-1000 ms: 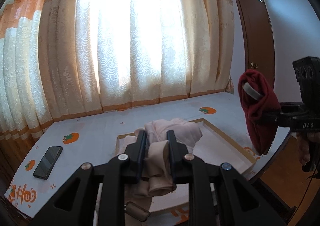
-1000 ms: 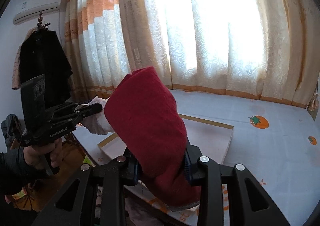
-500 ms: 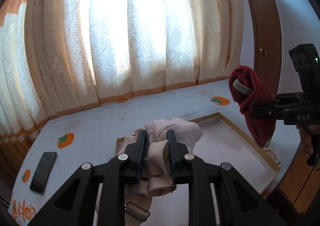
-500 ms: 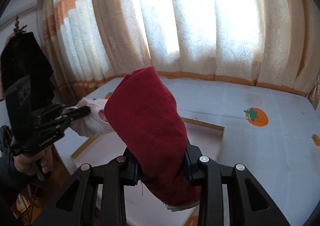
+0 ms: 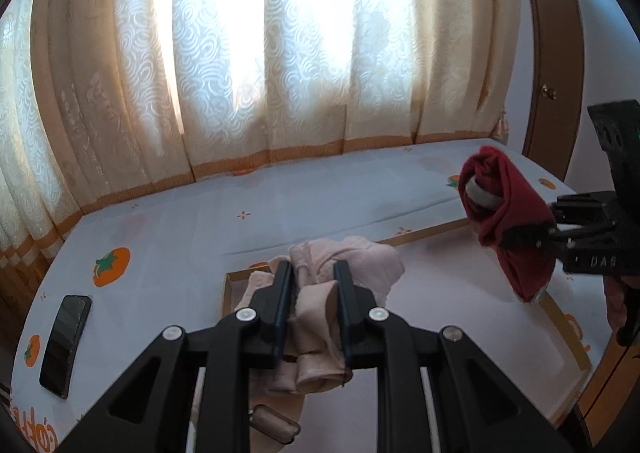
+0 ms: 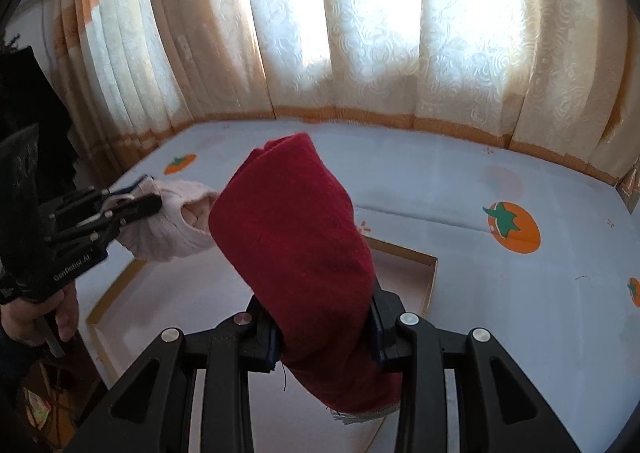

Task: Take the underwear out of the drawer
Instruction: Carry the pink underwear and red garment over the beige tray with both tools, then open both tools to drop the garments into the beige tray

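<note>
My left gripper [image 5: 312, 269] is shut on a pale pink bundle of underwear [image 5: 360, 261], which bulges out past the fingertips and hangs below them. My right gripper [image 6: 320, 313] is shut on a dark red piece of underwear [image 6: 304, 253] that stands up between the fingers and hides their tips. Both are held above the shallow open drawer [image 5: 568, 337] with a wooden rim and white bottom. In the left wrist view the red underwear [image 5: 508, 221] and right gripper [image 5: 532, 233] are at the right. In the right wrist view the left gripper [image 6: 148, 201] and pink underwear [image 6: 172, 229] are at the left.
The drawer rim [image 6: 432, 273] lies on a pale cloth printed with orange fruit [image 6: 516, 229]. A black phone [image 5: 66, 337] lies at the cloth's left edge. Patterned curtains [image 5: 304, 73] close off the far side. A brown door [image 5: 552, 53] stands at the right. A hand [image 6: 24, 317] grips the left gripper's handle.
Both grippers have moved forward over the drawer towards the curtain, each still holding its garment. The views have turned, and the red underwear now sits lower in the left wrist view.
</note>
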A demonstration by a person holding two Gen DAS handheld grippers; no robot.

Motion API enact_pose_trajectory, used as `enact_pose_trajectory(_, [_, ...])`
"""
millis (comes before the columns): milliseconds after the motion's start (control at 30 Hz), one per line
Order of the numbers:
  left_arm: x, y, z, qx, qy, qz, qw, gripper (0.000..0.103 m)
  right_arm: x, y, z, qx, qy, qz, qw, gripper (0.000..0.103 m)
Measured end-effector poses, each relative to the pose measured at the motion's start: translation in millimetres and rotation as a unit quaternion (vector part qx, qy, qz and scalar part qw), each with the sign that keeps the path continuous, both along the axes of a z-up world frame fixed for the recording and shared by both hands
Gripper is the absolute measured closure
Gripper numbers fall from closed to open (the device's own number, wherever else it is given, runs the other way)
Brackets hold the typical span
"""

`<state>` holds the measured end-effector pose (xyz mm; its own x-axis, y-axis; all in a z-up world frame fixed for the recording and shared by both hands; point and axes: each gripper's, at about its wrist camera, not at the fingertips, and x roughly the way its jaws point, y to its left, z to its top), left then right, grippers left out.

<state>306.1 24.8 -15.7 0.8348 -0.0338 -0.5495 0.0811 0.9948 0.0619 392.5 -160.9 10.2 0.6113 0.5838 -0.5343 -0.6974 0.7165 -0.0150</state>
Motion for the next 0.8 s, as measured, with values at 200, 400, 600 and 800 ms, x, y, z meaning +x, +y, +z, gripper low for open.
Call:
enact_pose_trajectory(200, [20.9, 9.3, -6.5, -0.019, 0.029, 0.016, 0.9993, 0.084, 19.7, 22.5, -10.4, -0.049, 0.021, -0.017, 0.998, 0.066])
enact_pose_trajectory(400, [33.7, 10.4, -14.6, -0.015, 0.044, 0.024, 0.9987, 0.084, 30.2, 37.8, -15.5, -0.080, 0.033, -0.028, 0.996, 0.065])
enact_pose_trajectory(600, [44.1, 16.9, -27.2, -0.026, 0.068, 0.035, 0.9967, 0.077, 41.1, 46.9, -23.2, -0.105, 0.047, -0.040, 0.993, 0.057])
enact_pose_trajectory(800, [35.5, 18.9, -22.8, -0.019, 0.049, 0.039, 0.9979, 0.058, 39.8, 36.5, -25.2, -0.098, 0.040, -0.059, 0.993, 0.035])
